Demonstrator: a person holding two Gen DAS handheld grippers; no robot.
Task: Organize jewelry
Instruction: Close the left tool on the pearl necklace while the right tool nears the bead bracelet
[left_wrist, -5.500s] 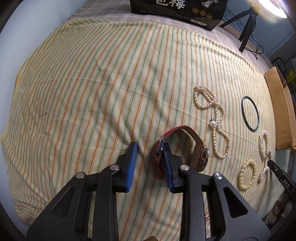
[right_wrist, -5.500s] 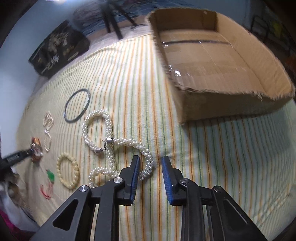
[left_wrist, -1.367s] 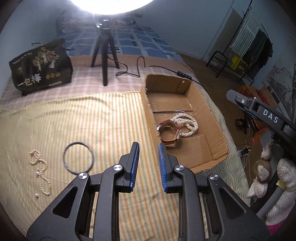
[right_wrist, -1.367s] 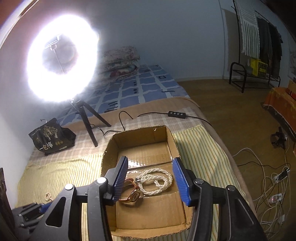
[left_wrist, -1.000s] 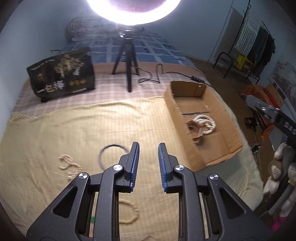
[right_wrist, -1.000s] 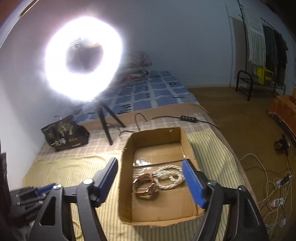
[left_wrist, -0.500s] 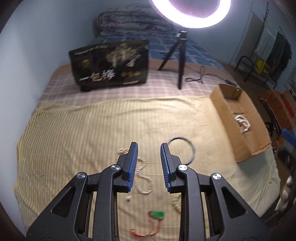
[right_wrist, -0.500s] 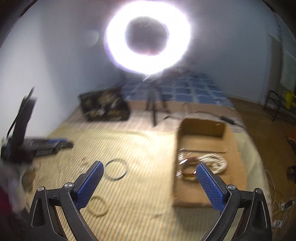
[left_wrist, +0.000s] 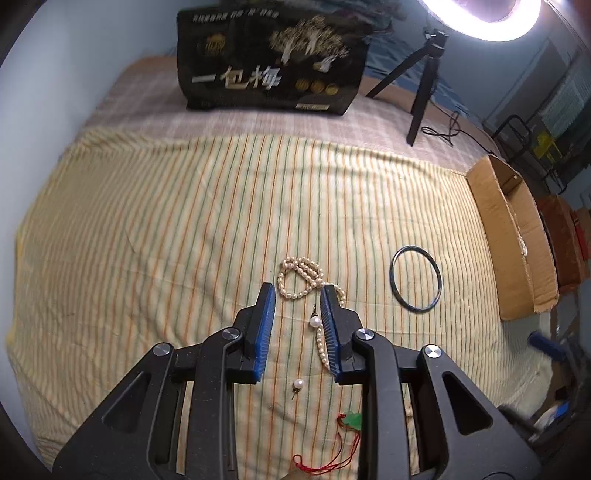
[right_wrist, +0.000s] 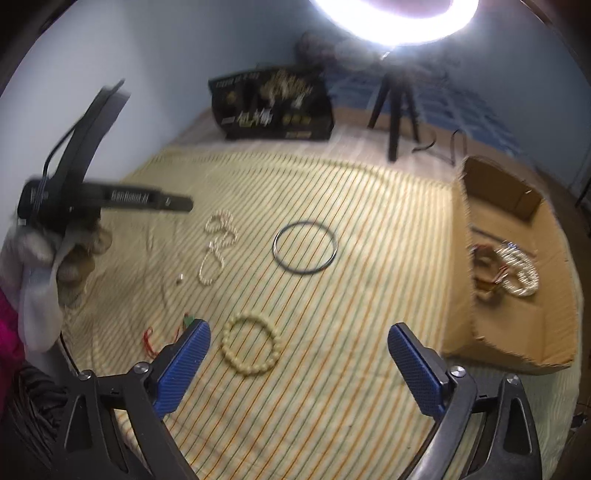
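My left gripper (left_wrist: 297, 330) is open and empty, low over a pearl necklace (left_wrist: 301, 278) on the striped cloth (left_wrist: 147, 229); a loose pearl earring (left_wrist: 297, 384) lies between its arms. A dark bangle (left_wrist: 416, 279) lies to the right, and a green pendant on red cord (left_wrist: 351, 421) lies near me. My right gripper (right_wrist: 299, 360) is wide open and empty above a cream bead bracelet (right_wrist: 250, 344). The right wrist view also shows the necklace (right_wrist: 218, 247), the bangle (right_wrist: 305, 246), and the cardboard box (right_wrist: 506, 347) holding a watch (right_wrist: 484, 266) and pearls (right_wrist: 519, 275).
A black printed bag (left_wrist: 271, 62) and a ring-light tripod (left_wrist: 421, 92) stand at the back of the bed. The box (left_wrist: 517, 236) sits at the cloth's right edge. The left gripper's body (right_wrist: 107, 199) shows at the left of the right wrist view.
My left gripper has swung from the box back to the left and come down over the pearl necklace, opening a little. My right gripper has opened wide and moved over the cream bracelet.
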